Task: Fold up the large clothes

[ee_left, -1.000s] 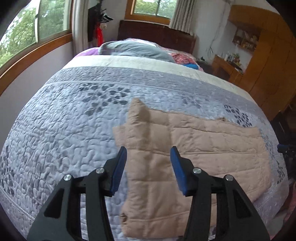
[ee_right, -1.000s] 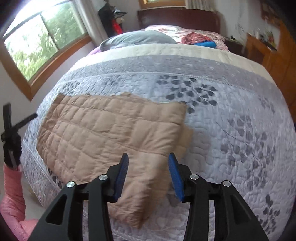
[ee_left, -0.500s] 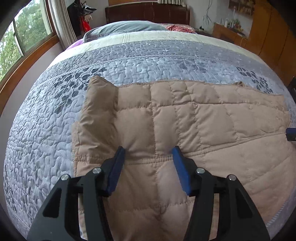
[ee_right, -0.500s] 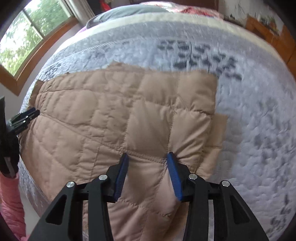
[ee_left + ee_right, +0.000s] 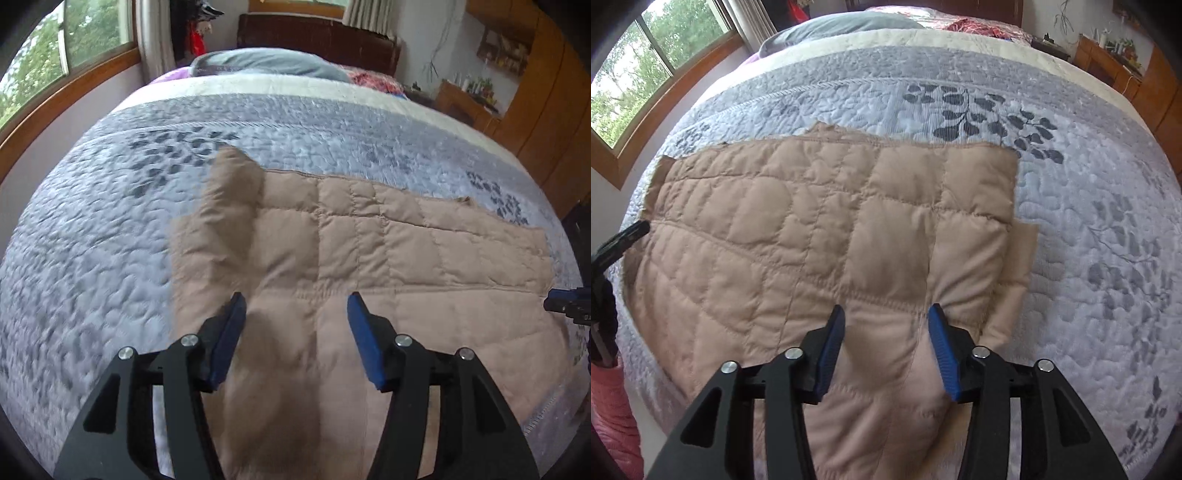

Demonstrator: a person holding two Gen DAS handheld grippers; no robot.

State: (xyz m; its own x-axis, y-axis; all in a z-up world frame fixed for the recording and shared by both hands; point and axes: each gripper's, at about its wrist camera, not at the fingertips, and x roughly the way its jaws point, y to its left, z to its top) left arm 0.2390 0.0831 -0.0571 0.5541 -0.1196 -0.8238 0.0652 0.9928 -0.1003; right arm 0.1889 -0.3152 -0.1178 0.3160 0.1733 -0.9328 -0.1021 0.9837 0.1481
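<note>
A tan quilted jacket [image 5: 369, 258] lay folded flat on the grey floral bedspread [image 5: 92, 240]. The left gripper [image 5: 295, 306] hovered over its 9 o'clock end, jaws apart; the right gripper [image 5: 886, 317] over its 3 o'clock end, jaws apart.

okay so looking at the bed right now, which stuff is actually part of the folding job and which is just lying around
Part of the job:
tan quilted jacket, spread flat on the bedspread
left gripper, open over the jacket
right gripper, open over the jacket

Just lying about:
grey pillow
red patterned cloth
wooden dresser with small items
</note>
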